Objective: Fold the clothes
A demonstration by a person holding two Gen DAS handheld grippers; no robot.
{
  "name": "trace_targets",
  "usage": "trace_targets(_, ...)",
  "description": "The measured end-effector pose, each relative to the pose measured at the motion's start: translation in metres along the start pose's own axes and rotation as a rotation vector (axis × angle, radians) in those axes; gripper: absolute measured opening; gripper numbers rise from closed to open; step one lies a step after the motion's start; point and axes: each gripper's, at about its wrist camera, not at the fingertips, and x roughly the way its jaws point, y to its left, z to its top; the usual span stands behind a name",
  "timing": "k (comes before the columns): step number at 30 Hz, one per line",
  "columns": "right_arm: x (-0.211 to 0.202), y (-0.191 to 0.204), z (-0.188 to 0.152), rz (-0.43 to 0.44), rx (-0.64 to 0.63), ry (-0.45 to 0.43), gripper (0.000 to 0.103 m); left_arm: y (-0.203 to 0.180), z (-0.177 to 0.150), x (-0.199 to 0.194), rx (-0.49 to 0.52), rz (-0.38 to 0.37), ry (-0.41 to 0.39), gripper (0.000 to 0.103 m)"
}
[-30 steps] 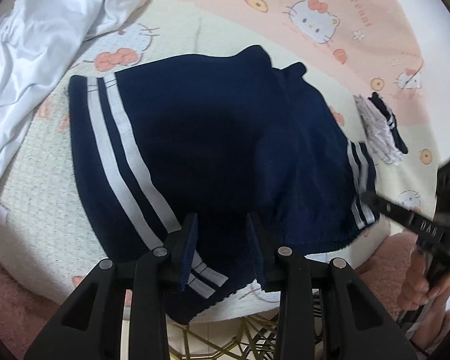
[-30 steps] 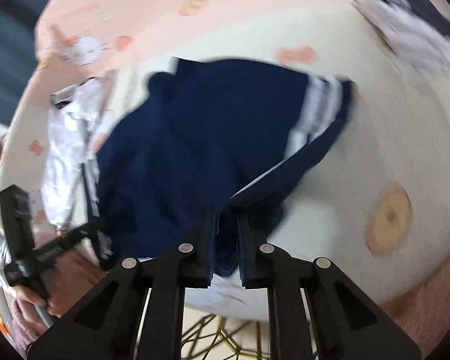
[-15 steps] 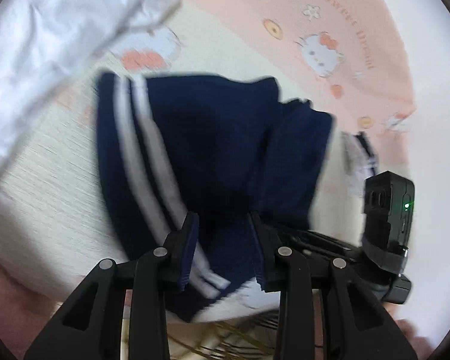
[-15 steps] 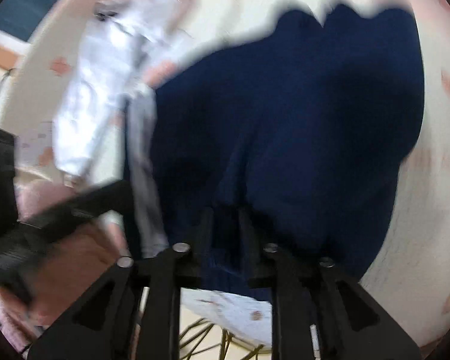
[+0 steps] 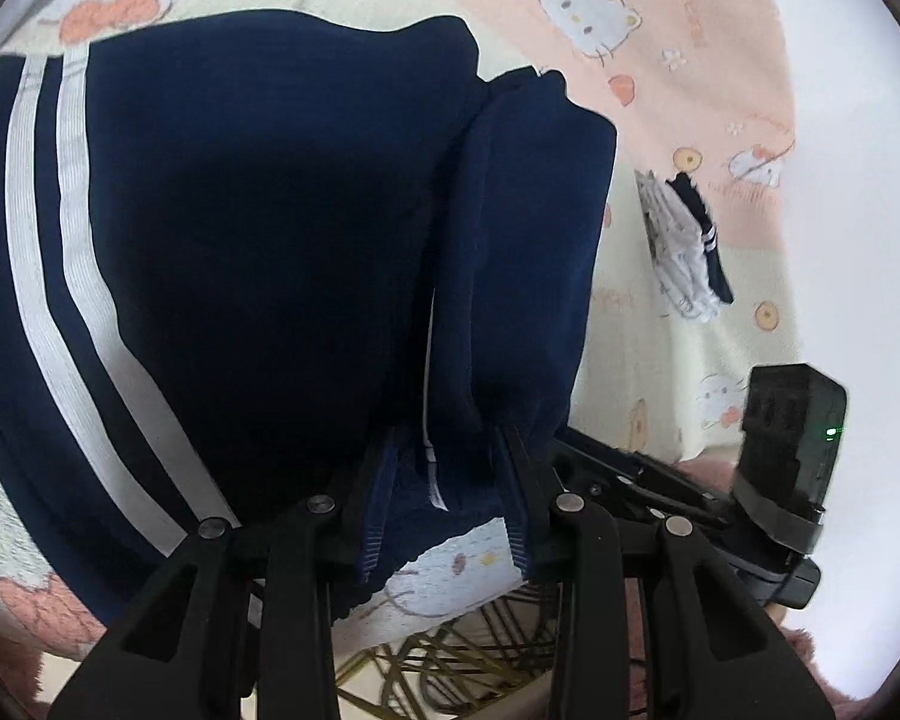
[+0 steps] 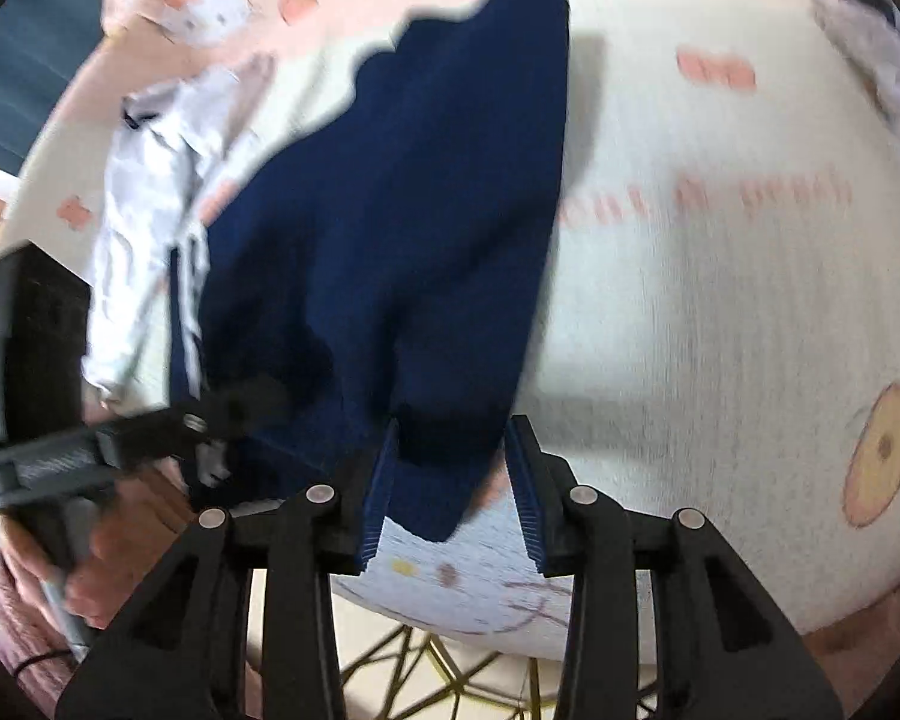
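Observation:
Navy shorts (image 5: 258,252) with two white side stripes lie folded over on a cartoon-cat blanket (image 5: 690,12). They also show in the right wrist view (image 6: 402,228). My left gripper (image 5: 444,504) is open with its jaws on either side of the shorts' near edge. My right gripper (image 6: 450,492) is open too, with the shorts' folded corner lying between its jaws. The right gripper's body (image 5: 786,456) shows beside the shorts in the left wrist view. The left gripper (image 6: 120,438) shows at the left of the right wrist view.
A white garment (image 6: 144,240) lies crumpled left of the shorts. A small folded white-and-navy piece (image 5: 684,252) lies to the right. The blanket's front edge overhangs a gold wire frame (image 6: 450,672) below.
My right gripper carried the shorts' right side over to the left and has opened, releasing the cloth. My left gripper has moved closer to the shorts.

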Motion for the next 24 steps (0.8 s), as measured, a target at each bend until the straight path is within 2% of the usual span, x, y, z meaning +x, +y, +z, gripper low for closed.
trace_targets(1, -0.002, -0.003, 0.001, 0.010, 0.016, 0.000, 0.041, -0.002, 0.000, 0.001, 0.012, -0.001, -0.005, 0.029)
trace_targets(2, -0.005, -0.004, 0.002, 0.010, 0.019, -0.010, 0.041, -0.009, 0.001, 0.001, 0.041, 0.005, -0.013, 0.018)
trace_targets(5, -0.019, -0.003, 0.004, -0.013, 0.010, -0.069, 0.041, -0.026, 0.000, -0.003, 0.114, 0.020, -0.042, 0.016)
trace_targets(7, -0.029, 0.000, 0.003, -0.010, 0.012, -0.101, 0.041, -0.037, -0.001, -0.011, 0.138, 0.042, -0.096, 0.014)
trace_targets(12, -0.051, 0.015, -0.011, -0.043, -0.063, -0.153, 0.042, -0.047, -0.009, -0.055, 0.122, 0.051, -0.234, 0.013)
trace_targets(14, -0.051, 0.022, -0.014, -0.023, -0.074, -0.168, 0.047, -0.045, -0.018, -0.075, 0.108, 0.101, -0.292, 0.013)
trace_targets(17, -0.050, 0.039, -0.012, 0.015, -0.115, -0.194, 0.048, -0.028, -0.038, -0.101, 0.047, 0.184, -0.336, 0.013)
trace_targets(20, -0.042, 0.066, -0.010, 0.024, -0.207, -0.211, 0.048, -0.003, -0.053, -0.102, -0.016, 0.250, -0.282, 0.013)
trace_targets(22, -0.025, 0.073, -0.008, -0.012, -0.235, -0.169, 0.048, 0.011, -0.056, -0.086, -0.080, 0.307, -0.201, 0.013)
trace_targets(24, -0.007, 0.078, -0.008, -0.052, -0.256, -0.120, 0.048, 0.021, -0.053, -0.069, -0.129, 0.310, -0.121, 0.013)
